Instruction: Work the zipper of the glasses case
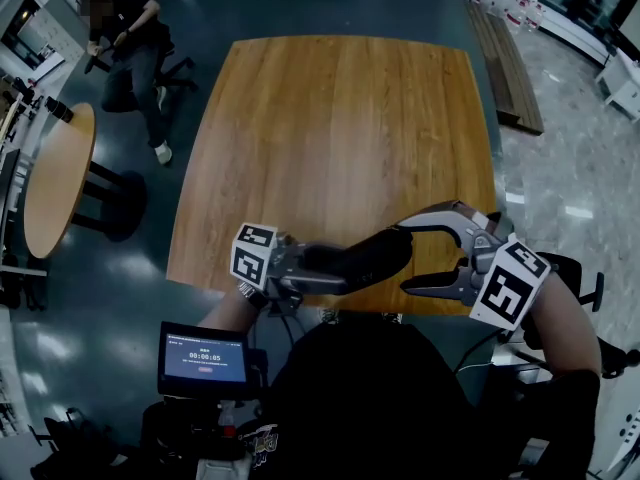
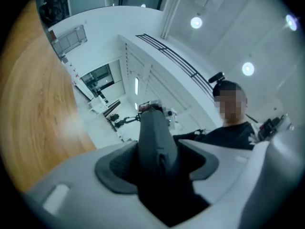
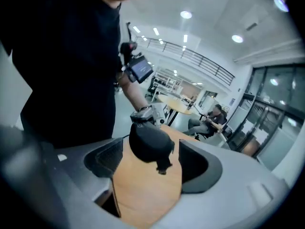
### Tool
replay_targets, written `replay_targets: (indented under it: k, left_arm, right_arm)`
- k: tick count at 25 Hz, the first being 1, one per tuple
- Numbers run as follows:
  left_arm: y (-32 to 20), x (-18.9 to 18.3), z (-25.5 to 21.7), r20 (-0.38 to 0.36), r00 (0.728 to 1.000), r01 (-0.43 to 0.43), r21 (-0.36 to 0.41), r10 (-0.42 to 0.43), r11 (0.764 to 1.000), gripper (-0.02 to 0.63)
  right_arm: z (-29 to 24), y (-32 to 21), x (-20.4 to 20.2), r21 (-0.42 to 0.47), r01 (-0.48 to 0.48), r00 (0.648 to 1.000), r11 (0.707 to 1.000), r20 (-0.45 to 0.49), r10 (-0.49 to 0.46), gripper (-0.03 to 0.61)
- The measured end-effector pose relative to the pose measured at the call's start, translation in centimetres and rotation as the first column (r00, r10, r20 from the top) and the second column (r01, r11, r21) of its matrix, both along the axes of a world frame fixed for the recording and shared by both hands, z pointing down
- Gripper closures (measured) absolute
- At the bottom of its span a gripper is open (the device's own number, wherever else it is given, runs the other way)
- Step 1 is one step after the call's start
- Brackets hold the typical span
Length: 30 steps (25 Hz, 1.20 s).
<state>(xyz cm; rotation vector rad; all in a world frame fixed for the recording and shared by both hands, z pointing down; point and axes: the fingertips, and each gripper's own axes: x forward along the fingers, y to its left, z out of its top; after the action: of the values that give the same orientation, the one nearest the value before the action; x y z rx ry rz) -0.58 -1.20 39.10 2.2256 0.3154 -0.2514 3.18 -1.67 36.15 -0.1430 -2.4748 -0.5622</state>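
My left claw (image 1: pixel 318 266) pinches the glasses case (image 1: pixel 365 256). In the left gripper view the dark case fills the gap between my two jaws, and both pads (image 2: pixel 119 168) press against its sides. I hold it in the air over the near edge of the wooden table (image 1: pixel 340 128), with its long body reaching out to my right.

My right claw (image 1: pixel 405 260) is spread wide and grips nothing. In the head view its upper and lower jaws bracket the far end of the case. In the right gripper view that rounded end hangs between the two pads (image 3: pixel 107 159) with open space on either side, so neither one touches it. The zipper pull (image 3: pixel 163 165) dangles from the underside of that end, small and dark, and it is also clear of my jaws.

The marker cube (image 1: pixel 253 252) on my left claw sits just above my left wrist, and the one on my right (image 1: pixel 510 286) is turned towards the camera. A small lit screen (image 1: pixel 205 358) sits low at my left side. Beyond the table, a person (image 1: pixel 130 48) sits on a chair beside a round wooden table (image 1: pixel 55 178).
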Motion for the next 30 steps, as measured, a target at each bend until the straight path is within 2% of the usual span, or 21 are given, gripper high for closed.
replay_targets:
  k: [2,4,6,8,10,11,13,15,18,20,23,27,30]
  left_arm:
    - [-0.1,-1.5,-1.3,-0.061,0.998,-0.027,-0.013,0.027,1.0,0.35]
    - [0.0,-2.6,-2.6,-0.099,0.993,-0.065,-0.02,0.063,0.998,0.35]
    - [0.7,-3.0,-3.6,-0.099,0.987,-0.125,-0.008,0.123,0.992,0.35]
    - [1.8,-3.0,-4.0,-0.06,0.975,-0.215,0.013,0.215,0.977,0.35]
    - [2.9,-2.8,-4.3,-0.007,0.948,-0.317,0.026,0.317,0.948,0.35]
    - [3.4,-2.6,-4.5,0.018,0.933,-0.36,0.03,0.36,0.932,0.35]
    - [4.1,-2.3,-4.9,0.056,0.902,-0.43,0.038,0.428,0.902,0.35]
    - [4.7,-1.8,-5.4,0.075,0.874,-0.484,0.042,0.48,0.874,0.35]
    - [5.4,-1.3,-5.8,0.087,0.848,-0.528,0.047,0.523,0.848,0.35]
    - [5.3,-1.7,-6.1,0.084,0.838,-0.544,0.047,0.539,0.838,0.35]
    - [5.4,-2.2,-6.3,0.075,0.825,-0.563,0.032,0.56,0.826,0.35]
    - [5.4,-2.5,-6.6,0.017,0.825,-0.565,-0.017,0.565,0.825,0.349]
    - [5.6,-2.5,-6.8,-0.039,0.83,-0.557,-0.038,0.556,0.83,0.348]
  right_arm:
    - [-1.5,-1.1,1.2,-0.059,-0.052,0.997,0.997,0.061,0.056,0.25]
    - [-2.1,-2.3,2.0,-0.081,-0.076,0.992,0.994,0.095,0.084,0.397]
    - [-3.1,-2.7,2.0,-0.133,-0.071,0.986,0.989,0.139,0.09,0.414]
    - [-4.8,-2.1,1.3,-0.255,-0.036,0.976,0.966,0.2,0.089,0.453]
    - [-6.4,-0.6,0.5,-0.398,0.035,0.97,0.917,0.236,0.066,0.448]
    - [-6.8,0.3,0.2,-0.441,0.085,0.973,0.893,0.23,0.021,0.445]
    - [-6.6,2.0,-0.1,-0.488,0.179,0.977,0.854,0.188,-0.098,0.445]
    - [-5.9,3.2,-0.1,-0.533,0.254,0.967,0.807,0.148,-0.207,0.445]
    - [-5.8,4.1,0.0,-0.635,0.324,0.944,0.702,0.165,-0.286,0.442]
    - [-6.1,4.2,-0.4,-0.677,0.357,0.93,0.644,0.196,-0.31,0.443]
    - [-6.5,4.5,-0.9,-0.687,0.401,0.912,0.606,0.234,-0.337,0.453]
    - [-7.4,4.5,-1.1,-0.712,0.431,0.9,0.554,0.295,-0.321,0.518]
    - [-7.9,4.2,-1.4,-0.72,0.437,0.898,0.539,0.324,-0.296,0.529]
